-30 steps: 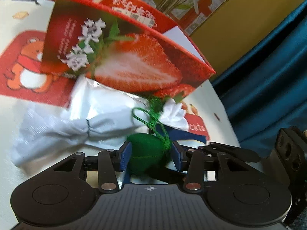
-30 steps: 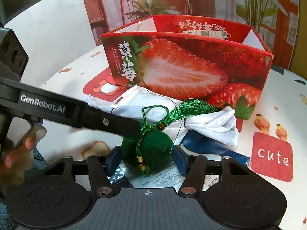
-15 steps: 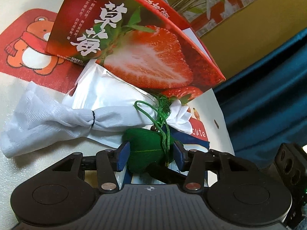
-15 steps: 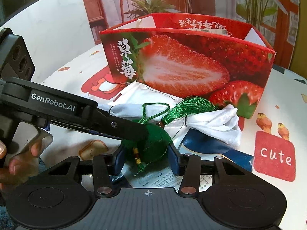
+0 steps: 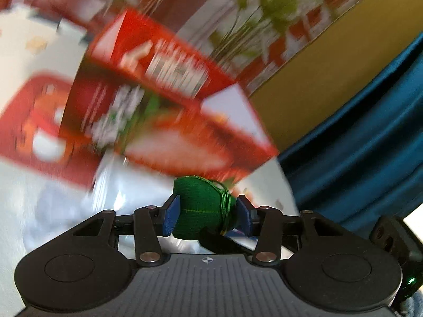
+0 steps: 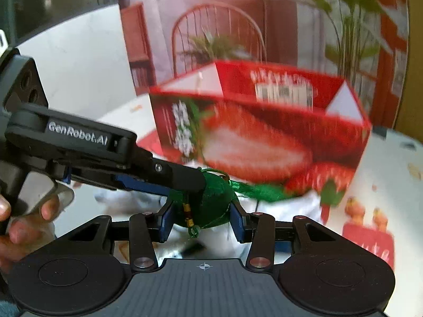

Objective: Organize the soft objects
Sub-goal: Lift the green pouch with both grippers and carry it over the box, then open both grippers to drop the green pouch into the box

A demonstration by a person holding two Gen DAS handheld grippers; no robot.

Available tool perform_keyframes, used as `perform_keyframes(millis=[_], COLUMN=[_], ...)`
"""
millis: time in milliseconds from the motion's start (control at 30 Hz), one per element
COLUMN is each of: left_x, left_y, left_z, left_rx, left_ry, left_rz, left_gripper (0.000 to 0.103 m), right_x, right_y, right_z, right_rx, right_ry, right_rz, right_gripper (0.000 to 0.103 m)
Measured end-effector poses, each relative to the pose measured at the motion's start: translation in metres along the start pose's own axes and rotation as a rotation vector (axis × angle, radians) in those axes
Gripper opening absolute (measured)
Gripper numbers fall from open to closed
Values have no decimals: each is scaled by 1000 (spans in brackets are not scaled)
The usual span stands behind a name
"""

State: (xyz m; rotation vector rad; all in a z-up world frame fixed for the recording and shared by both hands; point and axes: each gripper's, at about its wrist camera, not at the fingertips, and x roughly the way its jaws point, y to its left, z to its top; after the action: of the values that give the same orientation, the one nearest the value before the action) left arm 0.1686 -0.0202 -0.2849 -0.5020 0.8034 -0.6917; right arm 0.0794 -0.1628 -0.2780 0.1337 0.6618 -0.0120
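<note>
Jaws of both grippers are clamped on one small green fabric sachet [image 6: 211, 200], a rounded pouch with a green cord and tassel. In the right wrist view the right gripper [image 6: 202, 220] presses its blue pads on the pouch from either side, having just closed further onto it, while the left gripper [image 6: 185, 182] reaches in from nine o'clock and pinches the top of the pouch; a hand [image 6: 23, 222] grips its handle at the left edge. In the left wrist view the same sachet [image 5: 201, 208] sits squeezed between the left gripper's [image 5: 207, 212] blue pads. The pouch's tassel [image 6: 261, 189] trails toward three o'clock. Beyond, at twelve o'clock, stands an open red cardboard box printed with strawberries [image 6: 264, 137] on the white patterned tabletop [image 6: 391, 169], with crumpled white cloth [image 6: 290, 208] lying before it, blurred.
</note>
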Motion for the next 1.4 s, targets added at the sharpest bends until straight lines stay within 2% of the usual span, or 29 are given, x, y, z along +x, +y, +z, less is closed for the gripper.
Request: perform_keyframes(millis=[233, 500, 567, 667, 767, 1100, 1300, 1400], left_x=[-28, -33, -28, -11, 6, 66, 94, 103], left_y=[-45, -89, -91, -87, -80, -53, -51, -56], left_z=[56, 114, 125, 137, 137, 129, 133, 135], left_rx=[96, 218, 218, 199, 197, 157, 158, 191], left_ry=[-148, -265, -275, -260, -217, -84, -40, -39], left_rz=[-40, -58, -71, -75, -55, -24, -38, -14], left_gripper=[48, 48, 48, 48, 48, 48, 48, 48], right_x=[-25, -44, -44, -40, -29, 21, 36, 42], right_y=[-3, -17, -23, -35, -45, -78, -102, -114], right_z=[60, 137, 152, 167, 170, 130, 122, 121], right_rx=[-79, -189, -221, -239, -253, -180, -126, -70], right_ry=[-157, -318, -351, -378, -359, -250, -213, -214], right_rz=[-2, -18, -34, -54, -76, -89, -104, -159], right_gripper=[41, 41, 41, 41, 41, 41, 41, 40])
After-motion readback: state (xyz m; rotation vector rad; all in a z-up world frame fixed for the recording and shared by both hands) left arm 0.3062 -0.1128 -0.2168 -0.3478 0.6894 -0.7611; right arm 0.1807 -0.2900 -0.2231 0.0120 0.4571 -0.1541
